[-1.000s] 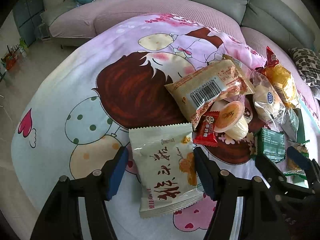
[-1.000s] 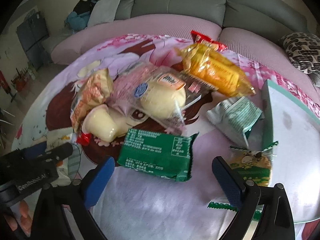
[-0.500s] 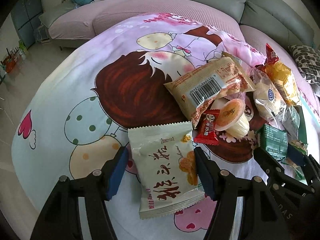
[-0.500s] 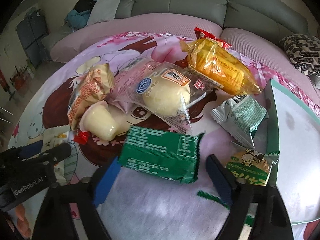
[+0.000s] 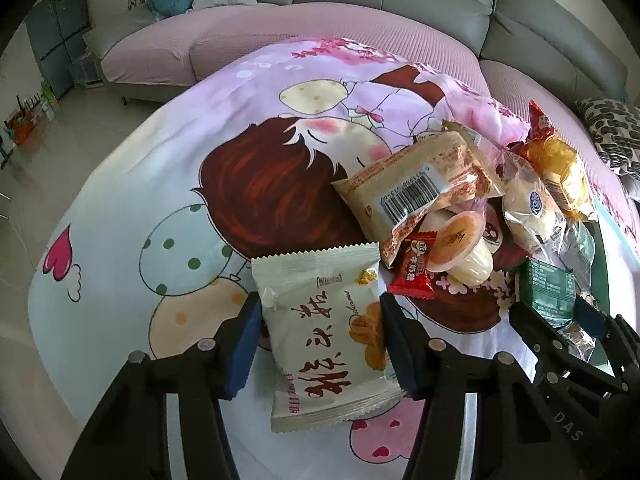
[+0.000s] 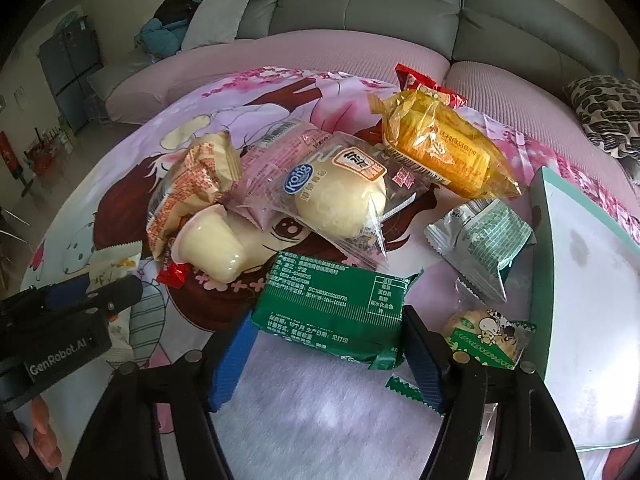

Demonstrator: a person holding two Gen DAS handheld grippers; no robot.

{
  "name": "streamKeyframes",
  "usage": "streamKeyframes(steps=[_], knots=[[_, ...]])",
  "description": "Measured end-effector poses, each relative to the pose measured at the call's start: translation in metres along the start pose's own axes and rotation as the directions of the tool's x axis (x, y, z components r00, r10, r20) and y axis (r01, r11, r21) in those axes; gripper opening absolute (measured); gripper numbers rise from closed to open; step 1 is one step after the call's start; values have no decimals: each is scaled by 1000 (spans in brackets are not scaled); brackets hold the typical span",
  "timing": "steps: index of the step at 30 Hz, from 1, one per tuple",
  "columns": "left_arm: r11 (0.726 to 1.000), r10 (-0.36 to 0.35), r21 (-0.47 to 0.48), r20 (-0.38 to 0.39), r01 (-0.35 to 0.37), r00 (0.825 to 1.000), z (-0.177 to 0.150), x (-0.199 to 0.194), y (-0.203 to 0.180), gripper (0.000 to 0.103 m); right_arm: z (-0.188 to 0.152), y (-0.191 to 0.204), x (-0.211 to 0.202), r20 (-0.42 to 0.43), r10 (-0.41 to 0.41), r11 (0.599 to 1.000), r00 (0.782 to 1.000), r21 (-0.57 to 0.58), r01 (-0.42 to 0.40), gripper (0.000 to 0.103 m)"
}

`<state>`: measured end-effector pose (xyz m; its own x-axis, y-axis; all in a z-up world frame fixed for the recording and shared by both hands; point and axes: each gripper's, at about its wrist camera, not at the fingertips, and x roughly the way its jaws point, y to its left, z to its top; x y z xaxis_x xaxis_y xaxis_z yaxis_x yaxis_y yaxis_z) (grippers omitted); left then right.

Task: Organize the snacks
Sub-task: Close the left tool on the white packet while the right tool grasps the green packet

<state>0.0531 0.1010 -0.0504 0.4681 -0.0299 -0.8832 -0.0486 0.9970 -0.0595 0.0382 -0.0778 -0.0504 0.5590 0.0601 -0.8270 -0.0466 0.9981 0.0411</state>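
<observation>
A white snack packet (image 5: pixel 324 340) with red characters lies on the cartoon-print cloth (image 5: pixel 160 184). My left gripper (image 5: pixel 320 344) straddles it; its jaws are closing and both blue pads touch the packet's sides, which crinkle. In the right wrist view a green packet (image 6: pixel 332 312) lies between the pads of my right gripper (image 6: pixel 328 356). Those jaws are closing too, with the pads against the packet's two ends. The right gripper (image 5: pixel 560 320) also shows at the right of the left wrist view.
Behind the green packet lies a heap: a jelly cup (image 6: pixel 212 244), a wrapped bun (image 6: pixel 340 204), a yellow cake bag (image 6: pixel 440 152), a grey-green packet (image 6: pixel 480 240) and a small cartoon packet (image 6: pixel 484 336). A white tray (image 6: pixel 592 320) with a teal rim lies at right. A sofa (image 6: pixel 360 8) curves behind.
Both grippers' jaws have narrowed. The left pads have come in against the white packet's sides. The right pads have closed from wide apart onto the ends of the green packet.
</observation>
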Motion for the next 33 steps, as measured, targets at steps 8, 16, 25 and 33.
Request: streamKeyframes(steps=[8, 16, 25, 33], knots=[[1000, 6, -8, 48, -5, 999, 4, -19, 3, 59, 3, -3, -15, 26, 9, 1000, 1000, 18, -9, 73], [1000, 3, -1, 109, -3, 994, 10, -43, 0, 59, 6, -5, -35, 66, 32, 999, 997, 36, -35, 73], [1000, 1, 26, 149, -5, 989, 14, -63, -11, 59, 7, -11, -63, 128, 44, 997, 991, 58, -52, 73], [996, -37, 83, 152, 25, 988, 18, -76, -39, 59, 11, -31, -78, 162, 21, 995, 987, 96, -37, 73]])
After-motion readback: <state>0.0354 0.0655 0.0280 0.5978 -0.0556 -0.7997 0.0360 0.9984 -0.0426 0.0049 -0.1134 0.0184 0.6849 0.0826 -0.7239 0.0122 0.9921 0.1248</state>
